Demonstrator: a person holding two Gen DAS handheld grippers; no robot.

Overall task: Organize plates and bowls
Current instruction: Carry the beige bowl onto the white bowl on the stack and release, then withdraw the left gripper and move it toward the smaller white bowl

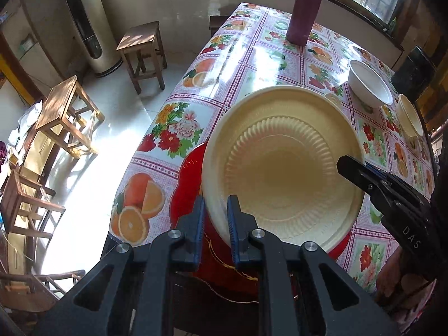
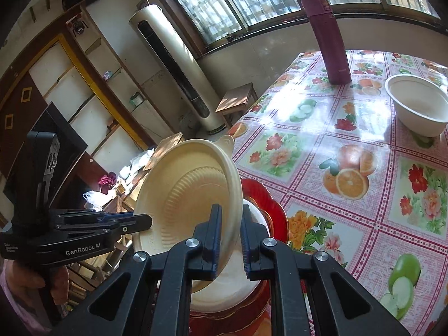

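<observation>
- At the near edge of the surface [image 1: 252,64], the cream plate [image 1: 282,165] is held up on a tilt above the red plate [image 1: 187,173], with what looks like another pale dish under it in the right wrist view.
- Left gripper [image 1: 215,218] has its blue-padded fingers on either side of the plate's near rim, closed on it; the right gripper [image 2: 231,232] pinches the rim at another spot, so both hold the same plate.
- Because two grips share one thin, flexible-looking rim, any mismatch in how the hands move could bend or crack the plate, or twist it out of one pair of pads.
- Its steep tilt is the next risk: if either grip loosens first, the plate would likely swing on the other and strike the red plate or slide off the edge toward the floor [image 1: 92,128].
- Since the stack sits close to the edge, a hard set-down might nudge the red plate outward.
- Farther back, the white bowl [image 1: 369,84], a second bowl [image 1: 410,114] just beside it and the purple flask [image 1: 305,8] stand well apart from the plates, so a collision with them seems unlikely for now.
- Lowering level, then releasing one gripper at a time, would probably be safest.
</observation>
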